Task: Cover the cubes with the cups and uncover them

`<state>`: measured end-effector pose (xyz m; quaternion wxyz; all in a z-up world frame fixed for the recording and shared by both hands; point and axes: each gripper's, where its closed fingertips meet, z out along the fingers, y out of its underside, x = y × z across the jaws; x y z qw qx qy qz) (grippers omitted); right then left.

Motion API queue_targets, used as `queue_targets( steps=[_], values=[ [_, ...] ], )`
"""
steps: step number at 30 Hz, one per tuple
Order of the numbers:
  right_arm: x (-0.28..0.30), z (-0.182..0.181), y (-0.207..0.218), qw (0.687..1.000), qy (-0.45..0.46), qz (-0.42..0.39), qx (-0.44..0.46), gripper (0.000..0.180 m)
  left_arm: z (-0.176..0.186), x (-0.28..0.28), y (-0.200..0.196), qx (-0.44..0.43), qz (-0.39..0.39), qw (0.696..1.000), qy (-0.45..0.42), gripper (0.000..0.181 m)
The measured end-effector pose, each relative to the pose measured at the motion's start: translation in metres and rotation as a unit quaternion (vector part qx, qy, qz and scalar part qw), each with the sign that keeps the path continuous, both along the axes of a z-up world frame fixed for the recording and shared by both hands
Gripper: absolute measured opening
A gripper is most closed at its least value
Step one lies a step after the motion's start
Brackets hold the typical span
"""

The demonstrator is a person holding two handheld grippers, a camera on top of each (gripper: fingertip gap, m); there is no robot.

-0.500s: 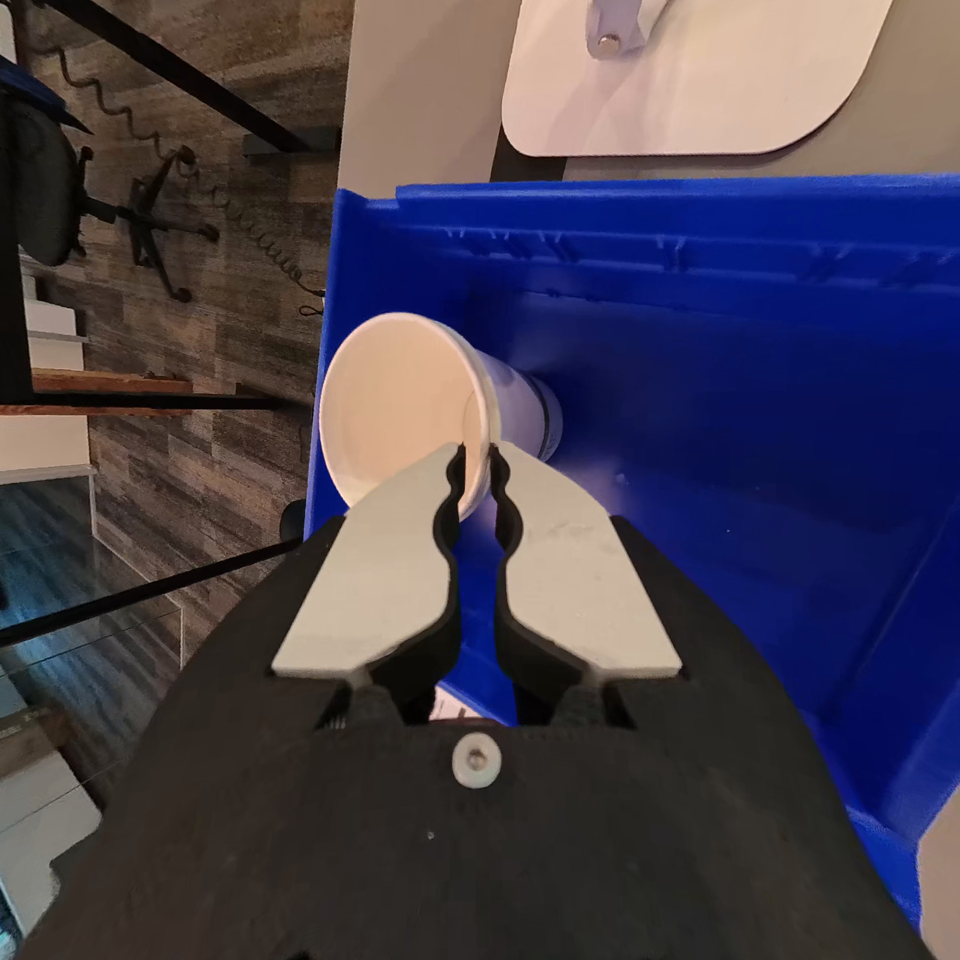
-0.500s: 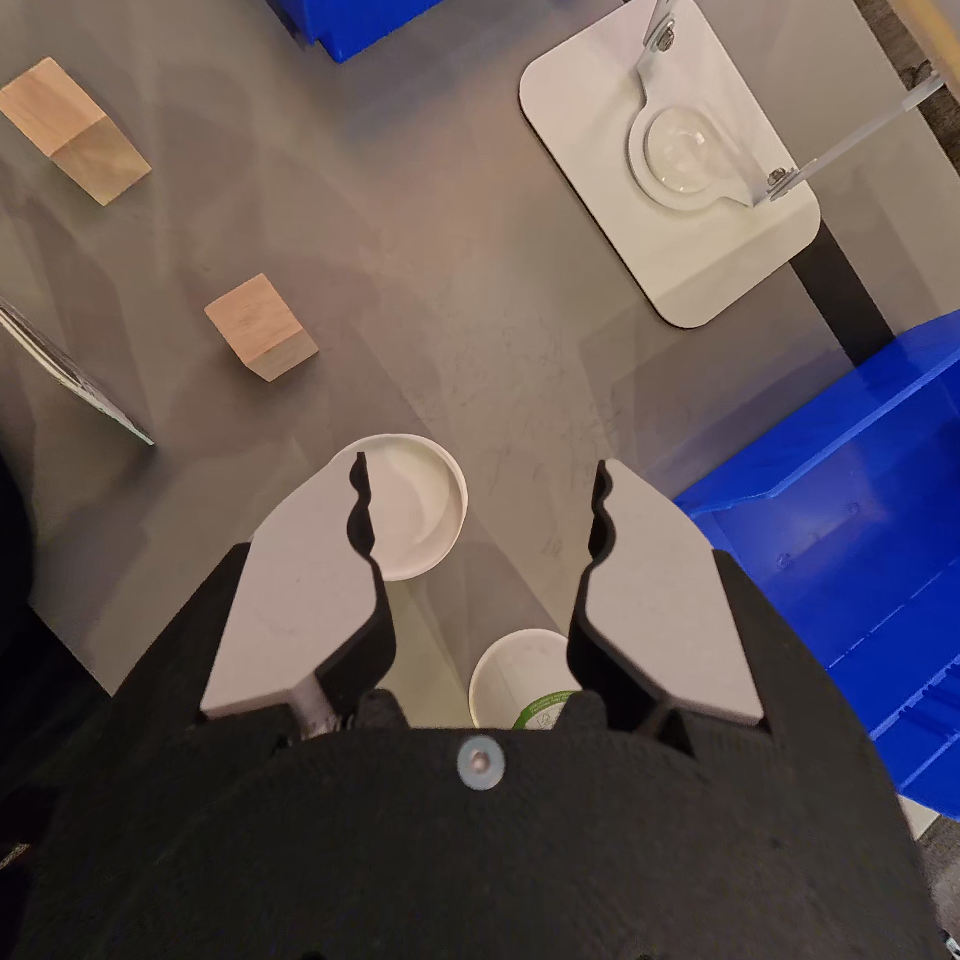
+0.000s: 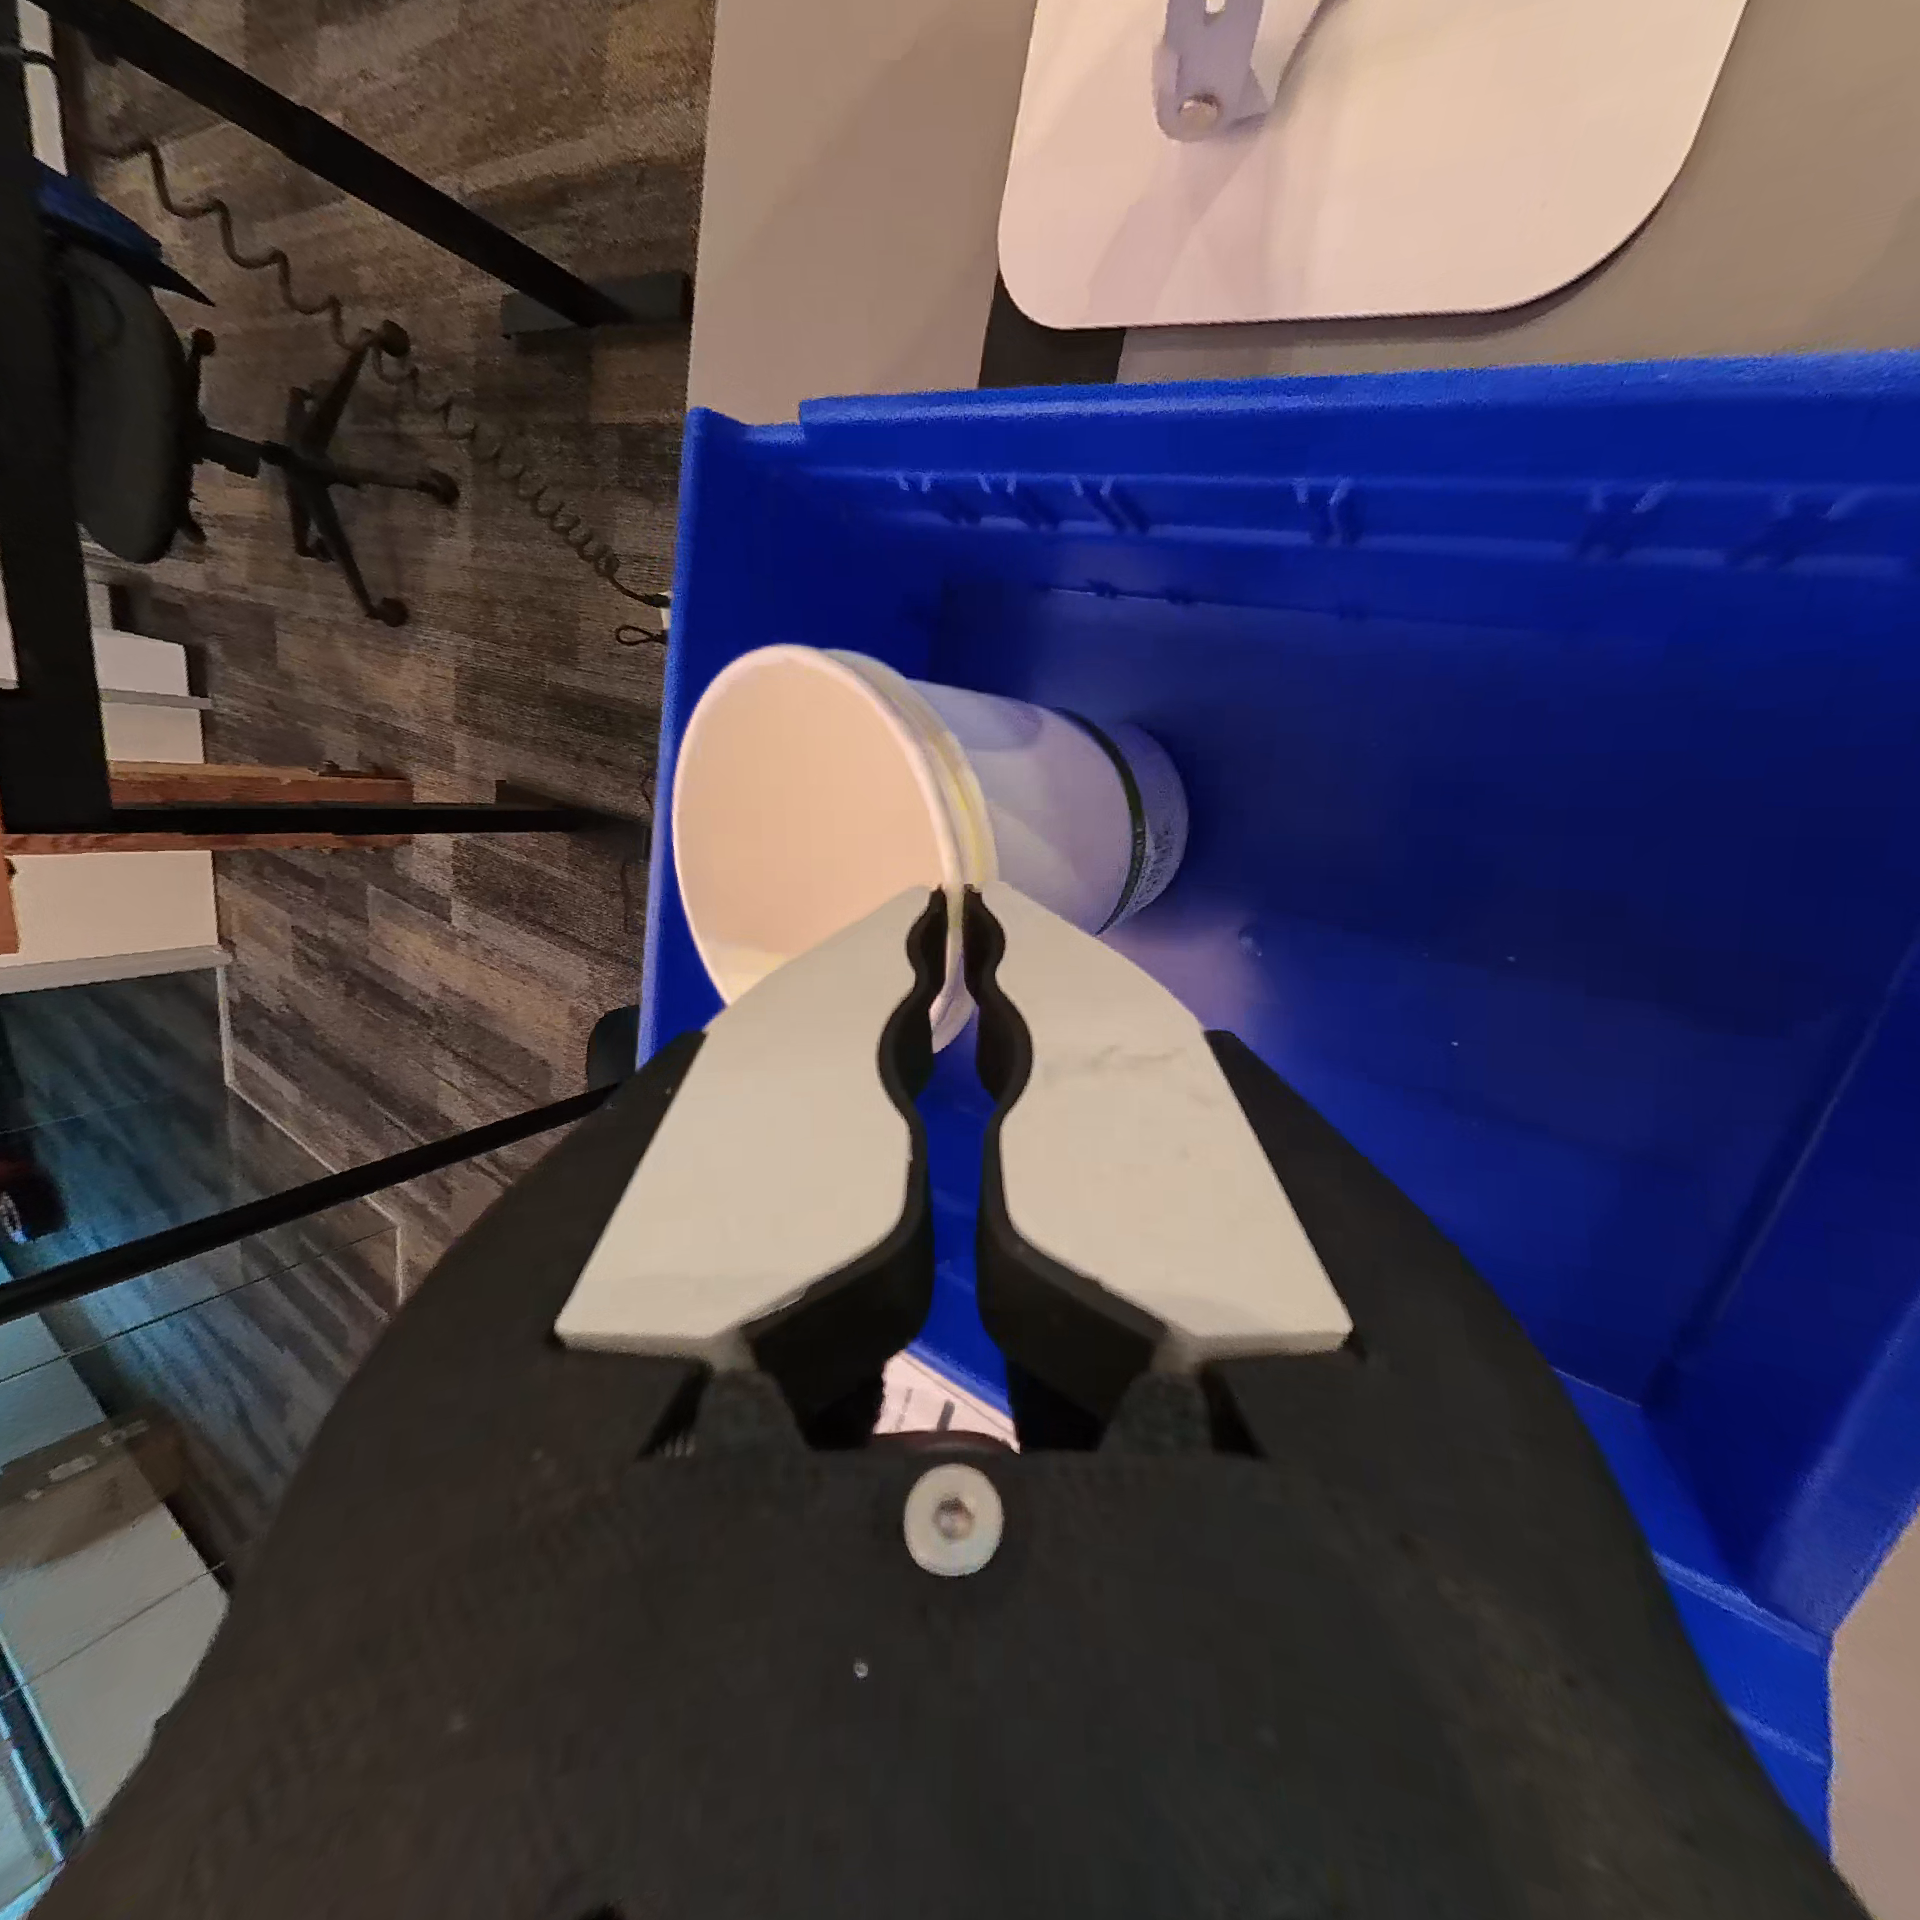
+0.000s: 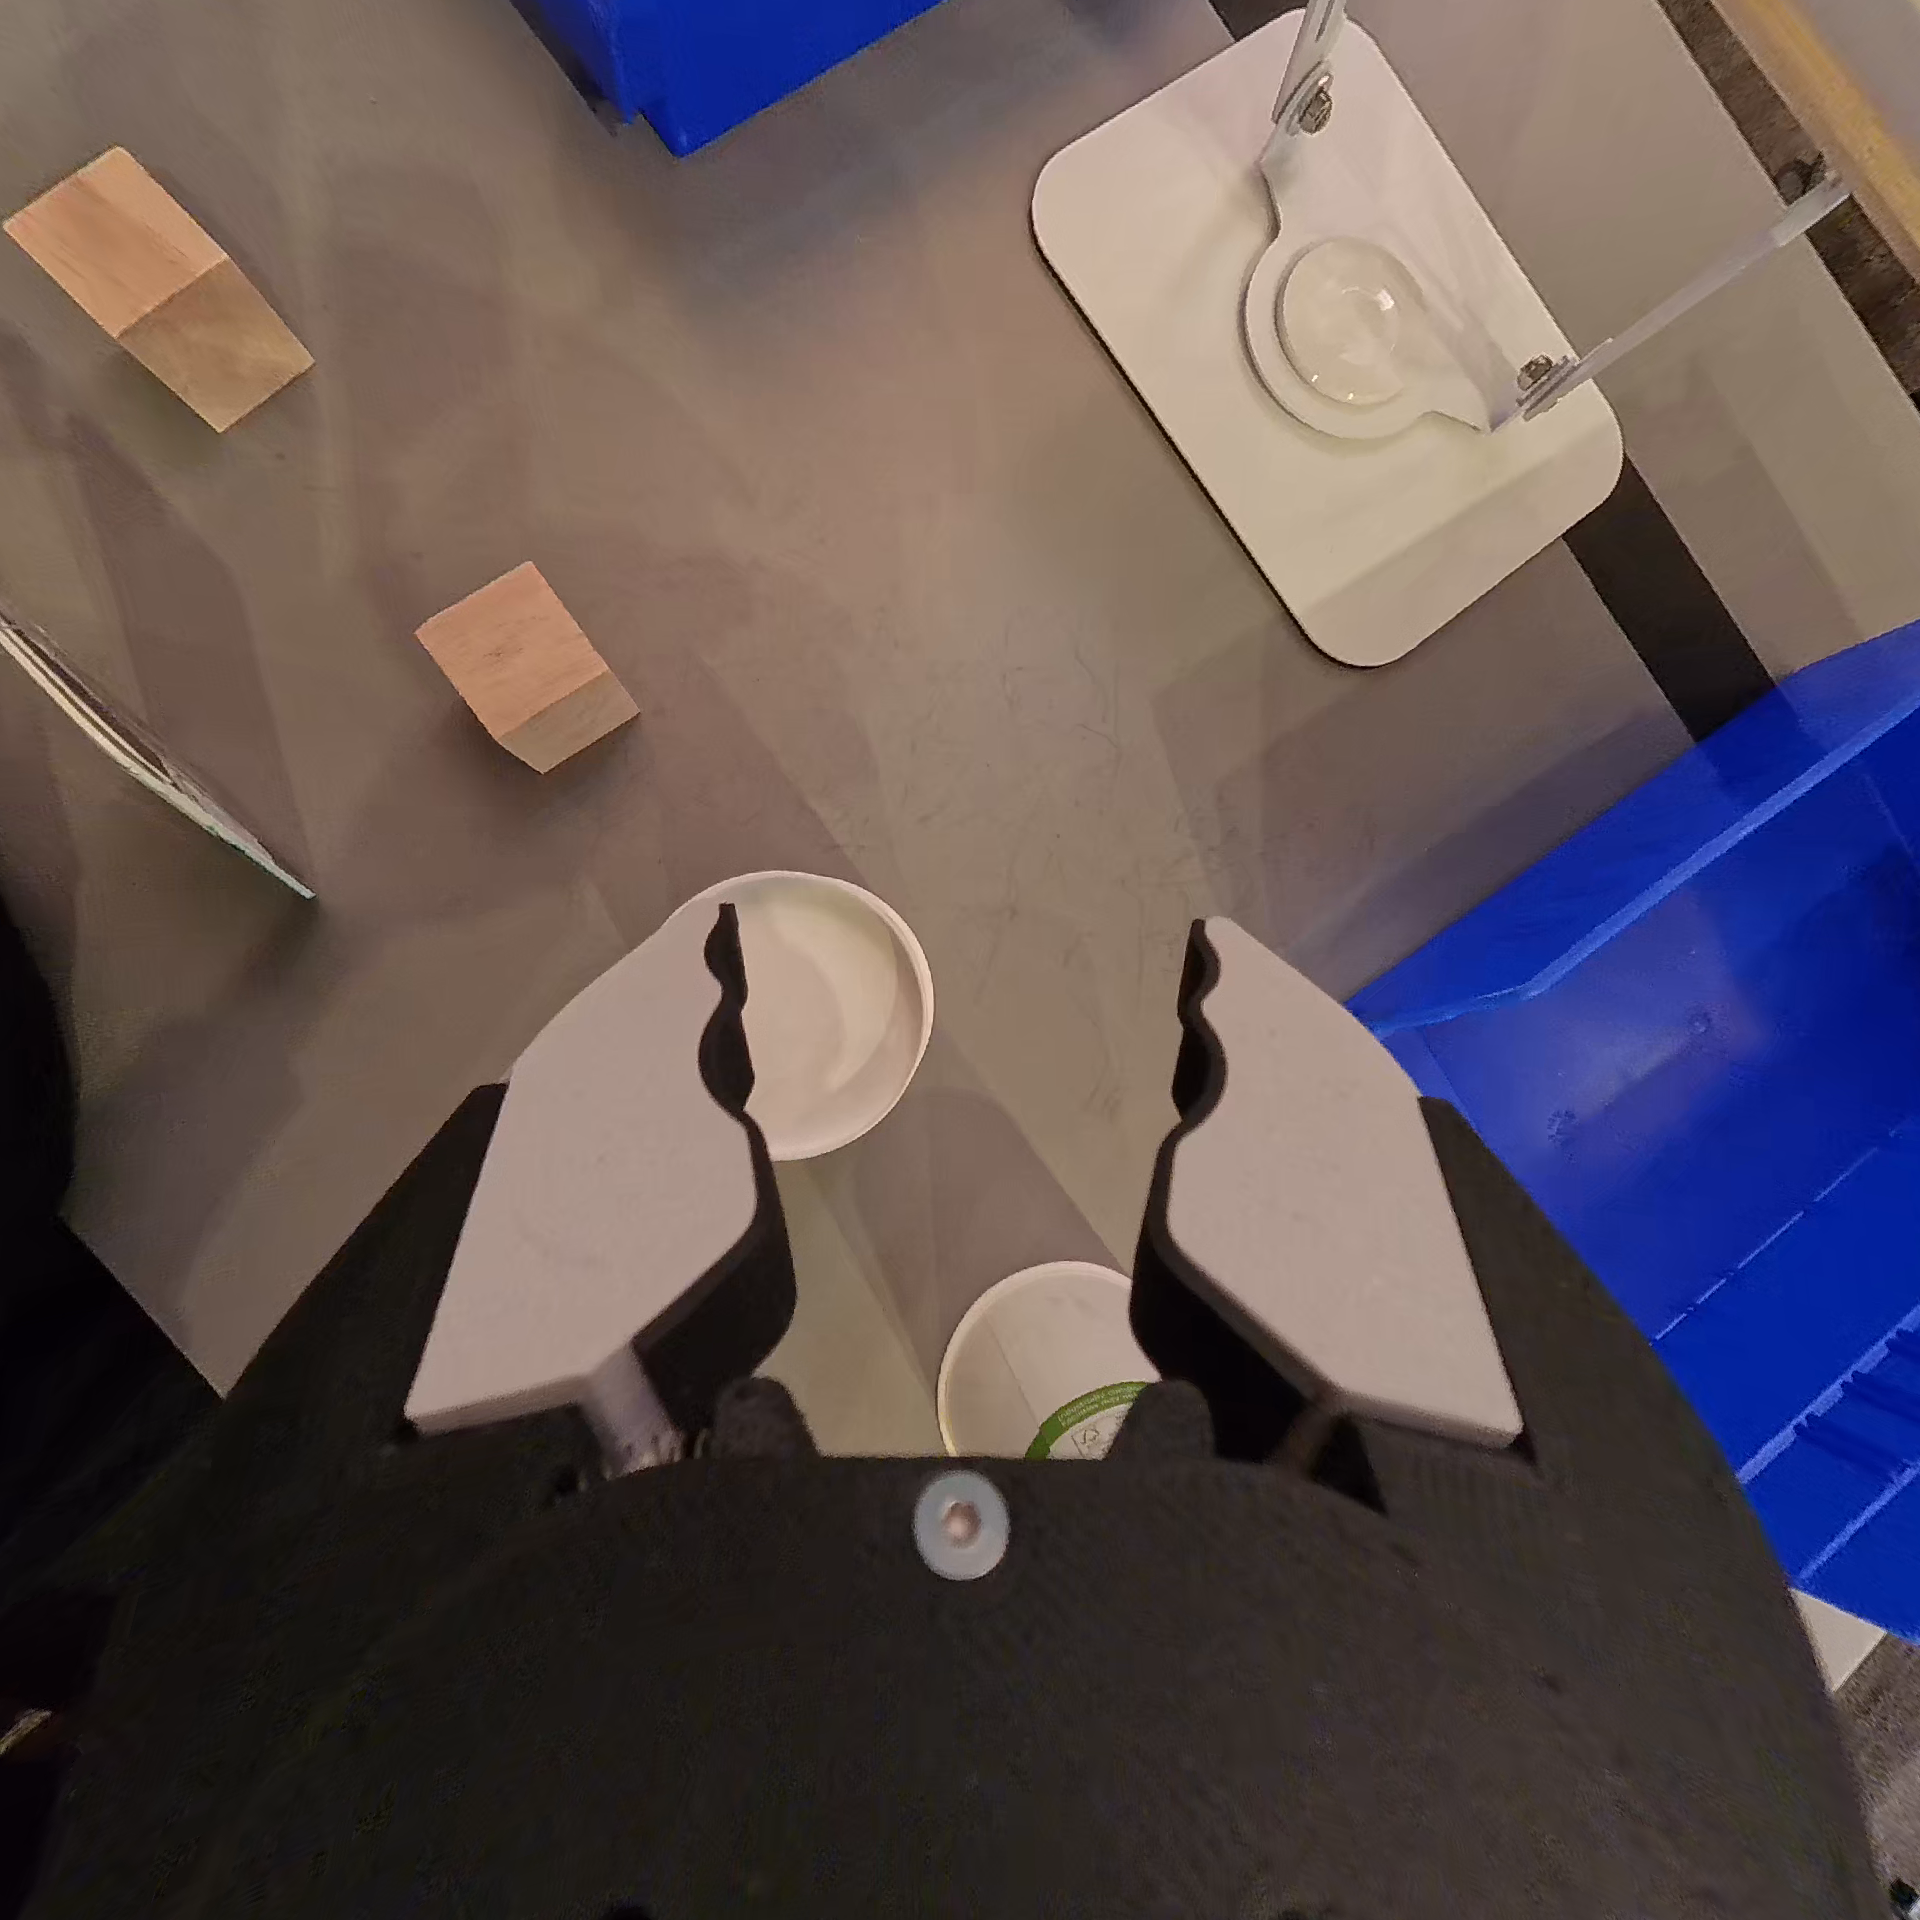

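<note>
My left gripper point(image 3: 954, 902) is shut on the rim of a white paper cup point(image 3: 914, 800), held on its side with its mouth to the left in front of a blue bin point(image 3: 1455, 831). In the right wrist view my right gripper point(image 4: 961, 925) is open and empty above the grey table. An upside-down white cup point(image 4: 831, 1013) stands just under its left finger. A second white cup point(image 4: 1039, 1361) stands between the fingers' bases, partly hidden. Two wooden cubes lie uncovered at the left: a near one point(image 4: 525, 665) and a far one point(image 4: 156, 286).
A blue bin point(image 4: 1683, 1091) stands at the right, another blue bin point(image 4: 727, 62) at the top. A white plate with a clear dome and metal bracket point(image 4: 1340, 343) lies at the upper right. A thin flat card point(image 4: 135, 748) sits at the left edge.
My left gripper has closed tighter on the cup rim, and the cup has turned so more of its side shows. The right gripper has barely moved.
</note>
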<state>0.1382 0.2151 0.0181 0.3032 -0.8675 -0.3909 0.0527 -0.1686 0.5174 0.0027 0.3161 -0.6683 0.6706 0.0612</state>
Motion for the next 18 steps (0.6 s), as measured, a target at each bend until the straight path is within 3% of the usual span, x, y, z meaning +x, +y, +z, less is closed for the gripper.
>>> queue_targets(
  steps=[11, 18],
  values=[
    [0.0, 0.004, -0.001, 1.0, 0.003, 0.0, 0.007, 0.081, 0.018, 0.003, -0.003, 0.047, -0.005, 0.999, 0.004, 0.003],
    [0.002, 0.012, 0.001, 1.0, 0.006, -0.004, 0.022, 0.082, 0.049, 0.003, -0.002, 0.09, -0.002, 0.996, -0.009, 0.003]
  ],
)
